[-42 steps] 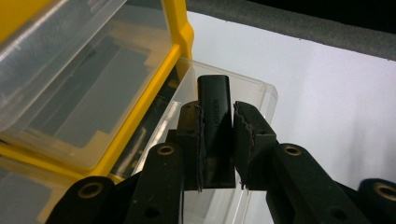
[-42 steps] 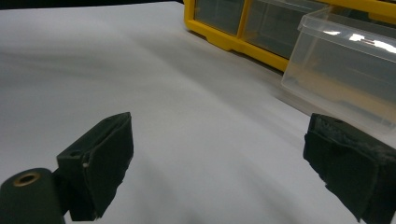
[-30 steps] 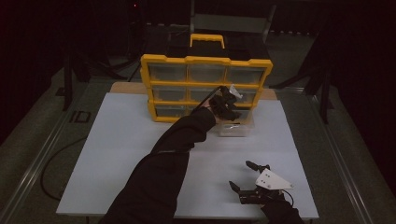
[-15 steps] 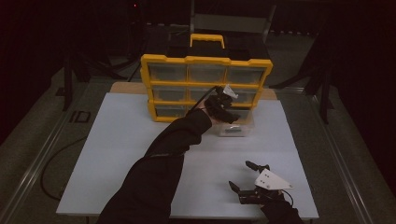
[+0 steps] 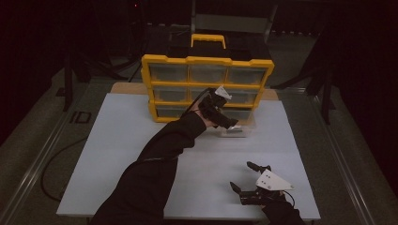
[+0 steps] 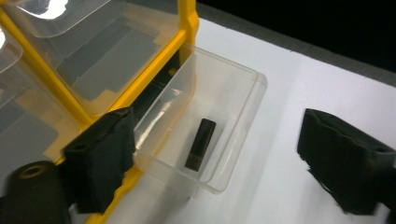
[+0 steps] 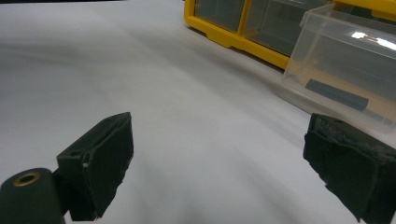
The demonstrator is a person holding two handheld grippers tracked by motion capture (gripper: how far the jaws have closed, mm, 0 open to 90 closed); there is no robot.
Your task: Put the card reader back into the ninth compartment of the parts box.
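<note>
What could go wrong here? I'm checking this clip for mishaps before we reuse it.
The clear drawer is pulled far out of the yellow organizer; a nudge from the open left claw above it might pull it free or tip it. The small dark block lies loose inside and could slide or spill. The right claw, open near the white table's front edge, looks too far off to steady anything.

1. The high view is dim and grainy; the surroundings are lost in near black, and only the white surface [image 5: 117, 140] is lit.
2. Glare is seen on the clear drawer fronts [image 6: 51, 7] in the left gripper view.
3. The near tool pads [image 7: 100, 163] are rendered soft, out of focus.
</note>
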